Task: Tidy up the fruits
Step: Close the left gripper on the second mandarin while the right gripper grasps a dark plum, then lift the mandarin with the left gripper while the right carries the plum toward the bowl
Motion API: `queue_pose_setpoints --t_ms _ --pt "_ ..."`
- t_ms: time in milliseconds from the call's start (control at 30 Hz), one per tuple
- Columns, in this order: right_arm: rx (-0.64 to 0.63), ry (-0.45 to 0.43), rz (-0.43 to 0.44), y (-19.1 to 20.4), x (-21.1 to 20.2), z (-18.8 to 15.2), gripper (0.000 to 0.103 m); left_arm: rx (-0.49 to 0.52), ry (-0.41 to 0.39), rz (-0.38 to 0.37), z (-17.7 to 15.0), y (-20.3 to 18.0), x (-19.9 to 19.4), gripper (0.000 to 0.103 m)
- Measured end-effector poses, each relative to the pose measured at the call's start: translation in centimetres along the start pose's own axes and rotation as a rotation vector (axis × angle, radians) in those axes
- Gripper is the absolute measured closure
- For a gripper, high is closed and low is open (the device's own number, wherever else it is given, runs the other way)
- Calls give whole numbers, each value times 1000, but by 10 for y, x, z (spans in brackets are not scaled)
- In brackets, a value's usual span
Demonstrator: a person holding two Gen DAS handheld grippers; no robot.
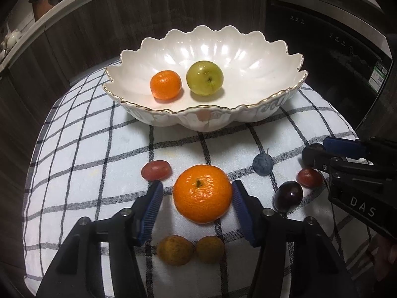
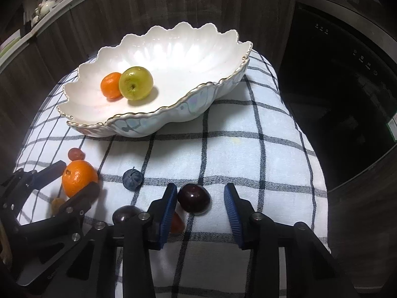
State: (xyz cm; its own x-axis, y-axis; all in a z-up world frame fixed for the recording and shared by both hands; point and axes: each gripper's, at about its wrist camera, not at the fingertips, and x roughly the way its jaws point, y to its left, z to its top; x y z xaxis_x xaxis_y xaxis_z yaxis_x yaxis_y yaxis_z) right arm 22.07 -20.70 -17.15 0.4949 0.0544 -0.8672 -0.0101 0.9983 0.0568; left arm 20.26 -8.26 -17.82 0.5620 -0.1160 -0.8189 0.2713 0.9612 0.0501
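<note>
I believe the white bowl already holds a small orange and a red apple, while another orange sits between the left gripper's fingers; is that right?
Almost: the apple in the bowl is green, not red, as the left wrist view shows. The small orange beside it and the orange between the left gripper fingers are as you say.

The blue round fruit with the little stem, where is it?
The blue fruit sits on the checked cloth in front of the white bowl, between the big orange and the dark grapes, touching neither.

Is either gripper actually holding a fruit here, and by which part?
Nothing is held. The left gripper straddles the mandarin on the cloth; the right gripper straddles a dark grape. Gaps show at the pads.
</note>
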Motion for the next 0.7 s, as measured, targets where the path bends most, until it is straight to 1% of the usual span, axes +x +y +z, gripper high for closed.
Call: queue_pose_setpoints --t_ms 33,67,133,367,700 --pt "-1 1 5 0 0 0 67 -1 1 -5 0 0 0 51" --pt "-2 2 9 1 1 0 68 0 1 -13 0 0 1 56" --pt "-6 1 17 2 1 0 73 8 1 -12 0 -2 1 56" --pt "-4 -1 27 2 0 0 74 12 3 -7 0 -4 0 57" --pt "6 -11 31 0 -6 1 74 7 -15 -3 4 -2 -12 57"
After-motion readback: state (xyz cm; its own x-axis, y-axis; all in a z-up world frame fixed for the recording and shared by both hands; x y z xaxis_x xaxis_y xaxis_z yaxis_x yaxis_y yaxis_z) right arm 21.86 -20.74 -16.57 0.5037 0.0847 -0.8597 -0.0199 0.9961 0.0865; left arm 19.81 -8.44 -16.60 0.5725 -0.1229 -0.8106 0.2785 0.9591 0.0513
